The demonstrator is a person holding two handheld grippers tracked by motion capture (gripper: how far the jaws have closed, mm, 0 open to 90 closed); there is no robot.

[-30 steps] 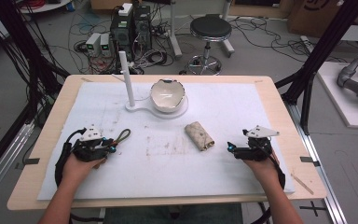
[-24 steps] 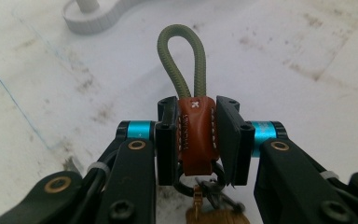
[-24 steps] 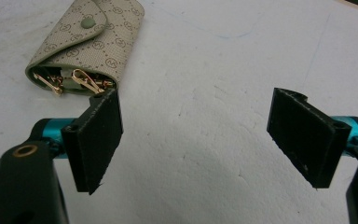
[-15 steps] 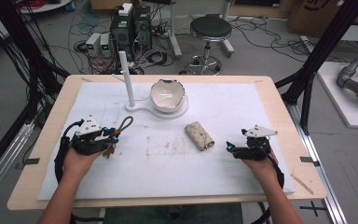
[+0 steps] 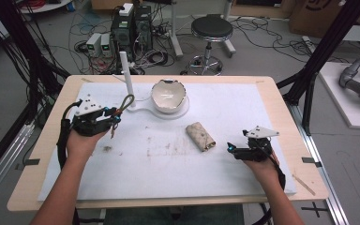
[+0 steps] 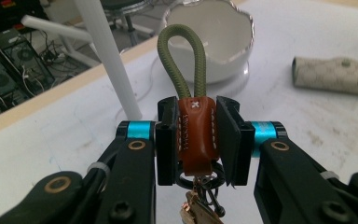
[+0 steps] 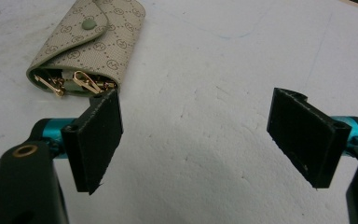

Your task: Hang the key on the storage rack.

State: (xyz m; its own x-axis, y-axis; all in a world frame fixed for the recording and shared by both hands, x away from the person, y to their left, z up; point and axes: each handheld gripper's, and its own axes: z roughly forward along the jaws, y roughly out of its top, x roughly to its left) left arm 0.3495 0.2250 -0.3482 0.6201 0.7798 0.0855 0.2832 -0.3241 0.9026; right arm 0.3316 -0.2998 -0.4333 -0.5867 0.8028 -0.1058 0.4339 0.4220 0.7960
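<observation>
My left gripper (image 5: 113, 118) is raised over the table's left side, shut on a keychain (image 6: 195, 133): a brown leather tab with an olive cord loop (image 5: 126, 102) above it and keys (image 6: 196, 212) hanging below. In the left gripper view both pads (image 6: 228, 137) press the tab's sides. A beige patterned key pouch (image 5: 200, 136) lies mid-table, its open end with gold clips (image 7: 86, 82) facing my right gripper (image 5: 229, 149). That right gripper (image 7: 205, 140) rests low at the right, open, with nothing between its jaws.
A white bowl with a chipped rim (image 5: 168, 95) sits on a white base (image 5: 182, 112) behind the centre, with a white upright post (image 5: 126, 78) to its left. A white mat (image 5: 262, 108) covers the wooden table (image 5: 37, 154).
My left gripper has risen off the mat with the keychain and moved slightly toward the post. The right gripper has stayed put.
</observation>
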